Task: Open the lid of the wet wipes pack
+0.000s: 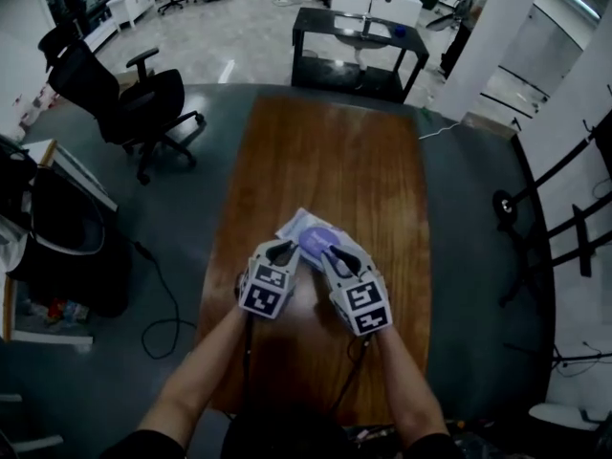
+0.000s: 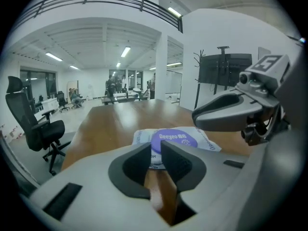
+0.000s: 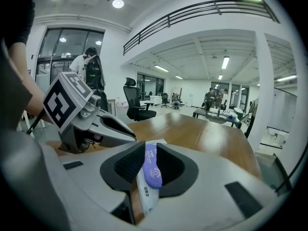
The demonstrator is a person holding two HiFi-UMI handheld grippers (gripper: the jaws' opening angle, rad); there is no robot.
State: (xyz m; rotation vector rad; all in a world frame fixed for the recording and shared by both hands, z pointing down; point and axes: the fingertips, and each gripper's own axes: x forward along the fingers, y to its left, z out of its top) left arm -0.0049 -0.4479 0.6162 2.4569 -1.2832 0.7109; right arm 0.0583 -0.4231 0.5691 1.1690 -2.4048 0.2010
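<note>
A white wet wipes pack [image 1: 304, 233] with a round purple lid [image 1: 317, 241] lies flat on the wooden table [image 1: 325, 151]. My left gripper [image 1: 284, 251] is at the pack's near left edge and my right gripper [image 1: 331, 255] is over its near right side, by the lid. In the left gripper view the pack [image 2: 175, 139] lies just beyond the narrowly parted jaws of the left gripper [image 2: 157, 152], with nothing pinched. In the right gripper view the purple lid [image 3: 153, 168] shows through the slim gap of the right gripper [image 3: 148, 154]; the pads do not press on it.
A black office chair [image 1: 120, 94] stands on the floor to the table's left. A black table [image 1: 359, 41] stands beyond the far end. A cable [image 1: 167, 314] loops on the floor at the near left. People are in the far background of both gripper views.
</note>
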